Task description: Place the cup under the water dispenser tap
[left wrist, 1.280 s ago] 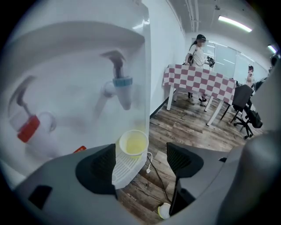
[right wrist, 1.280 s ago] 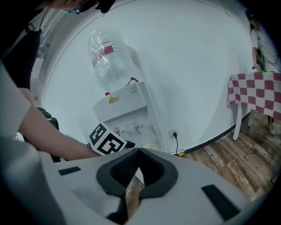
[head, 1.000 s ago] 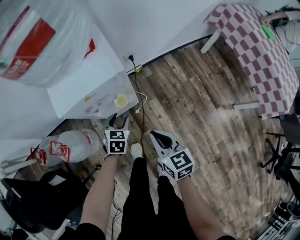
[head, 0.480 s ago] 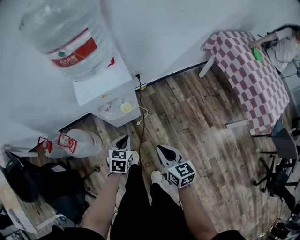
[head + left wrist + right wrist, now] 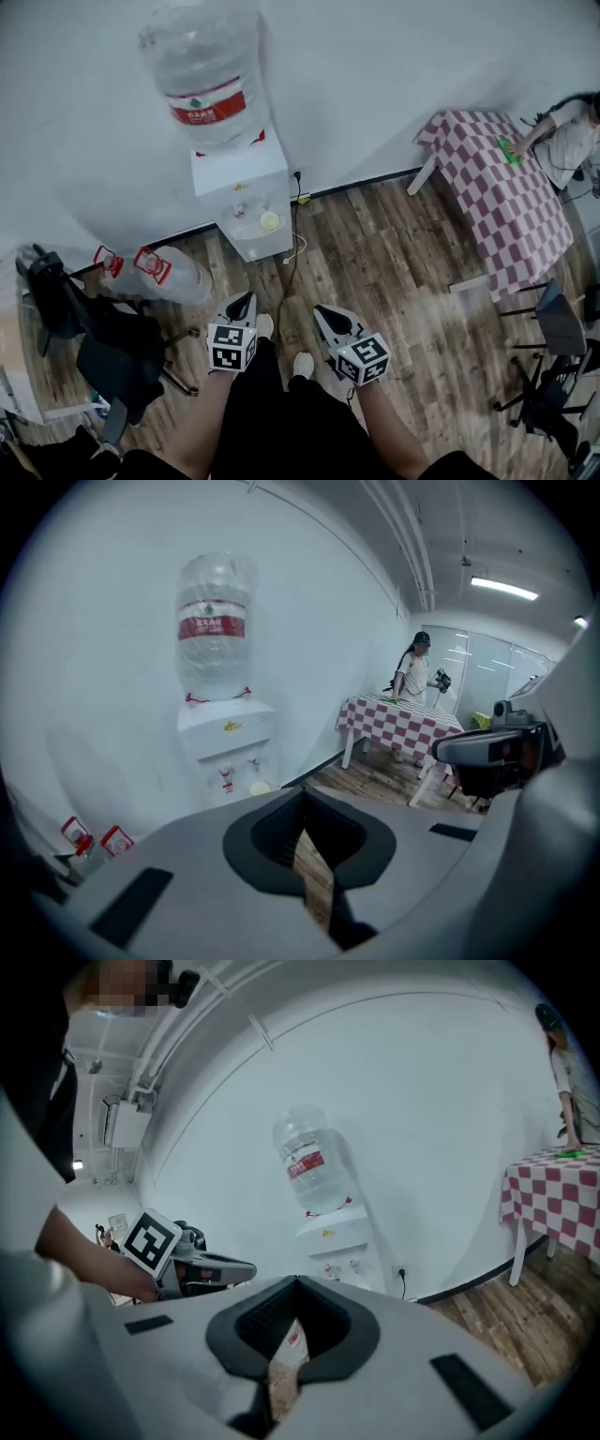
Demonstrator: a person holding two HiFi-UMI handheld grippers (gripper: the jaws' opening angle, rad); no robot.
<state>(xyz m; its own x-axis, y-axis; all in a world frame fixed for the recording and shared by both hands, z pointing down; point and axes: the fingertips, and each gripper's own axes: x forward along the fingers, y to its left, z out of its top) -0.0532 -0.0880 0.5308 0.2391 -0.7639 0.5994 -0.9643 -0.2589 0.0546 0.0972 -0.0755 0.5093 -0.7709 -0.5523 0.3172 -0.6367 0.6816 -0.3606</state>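
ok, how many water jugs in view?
3: top jug on the dispenser; near floor jug lying left of it; far floor jug beside, partly behind a black chair.

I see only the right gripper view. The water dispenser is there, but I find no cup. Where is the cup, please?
Observer: The head view shows a yellow cup standing on the tray of the water dispenser, below the taps.
Operator: Thank you. Does the left gripper hold something? I see it only from the side.
Observer: No. In the left gripper view, the left gripper has its fingers together, with nothing between them.
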